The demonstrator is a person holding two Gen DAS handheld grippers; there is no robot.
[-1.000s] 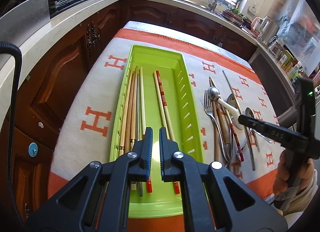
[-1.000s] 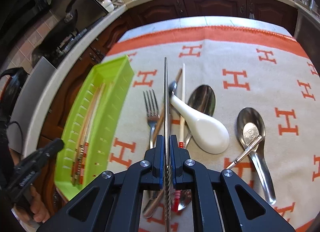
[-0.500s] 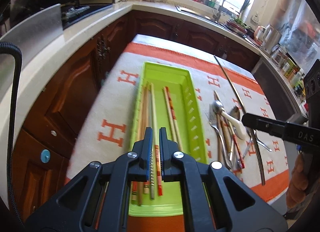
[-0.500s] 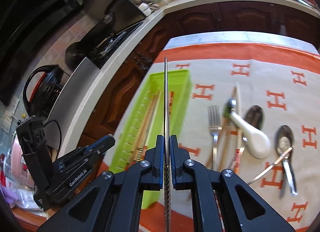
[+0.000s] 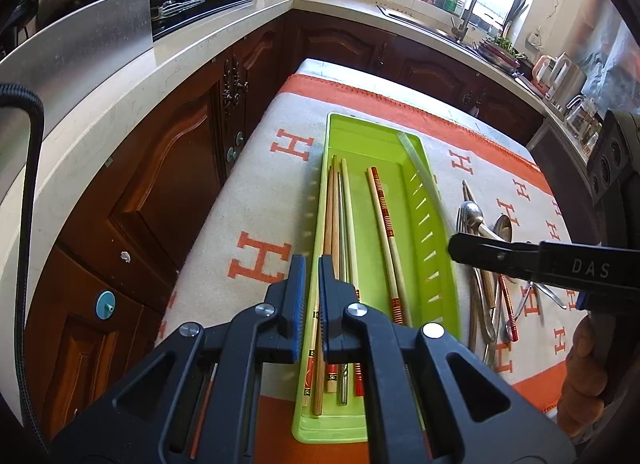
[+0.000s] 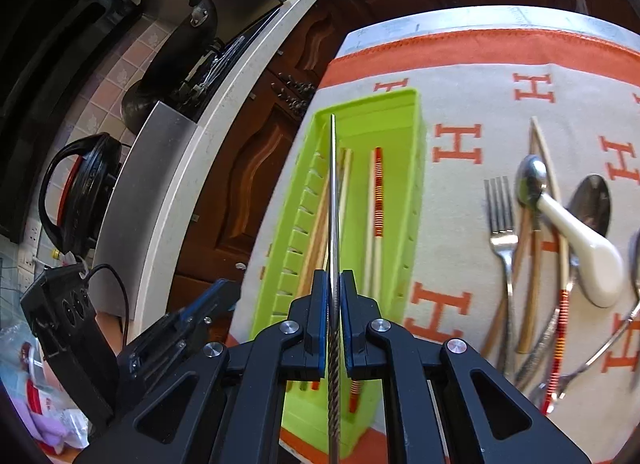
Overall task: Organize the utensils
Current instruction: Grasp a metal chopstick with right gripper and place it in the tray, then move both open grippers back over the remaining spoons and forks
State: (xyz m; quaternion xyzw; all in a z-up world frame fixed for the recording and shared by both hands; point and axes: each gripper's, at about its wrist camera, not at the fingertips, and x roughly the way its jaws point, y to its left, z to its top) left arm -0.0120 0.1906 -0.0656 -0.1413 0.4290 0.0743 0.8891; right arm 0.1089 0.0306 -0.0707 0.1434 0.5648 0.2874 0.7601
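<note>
A lime green tray (image 5: 436, 252) (image 6: 412, 167) lies on the patterned cloth and holds several chopsticks (image 5: 334, 232) (image 6: 377, 199). My right gripper (image 6: 333, 284) is shut on a metal chopstick (image 6: 333, 191) and holds it above the tray, pointing along its length. The right gripper also shows in the left wrist view (image 5: 456, 250), beside the tray's right wall. My left gripper (image 5: 311, 264) hovers over the tray's near left part, jaws a narrow gap apart with nothing between them. A fork (image 6: 500, 223), metal spoons (image 6: 530, 183), a white ceramic spoon (image 6: 580, 244) and more chopsticks lie right of the tray.
The cloth (image 5: 260, 223) covers a small table (image 5: 316, 63) with dark wood cabinets (image 5: 168, 167) and a pale counter (image 5: 100, 115) close on its left. A stove with a pan (image 6: 180, 47) is on that counter. A sink (image 5: 420, 19) lies at the back.
My right gripper has carried the metal chopstick leftward from over the loose cutlery to above the tray. My left gripper has shifted left and back a little.
</note>
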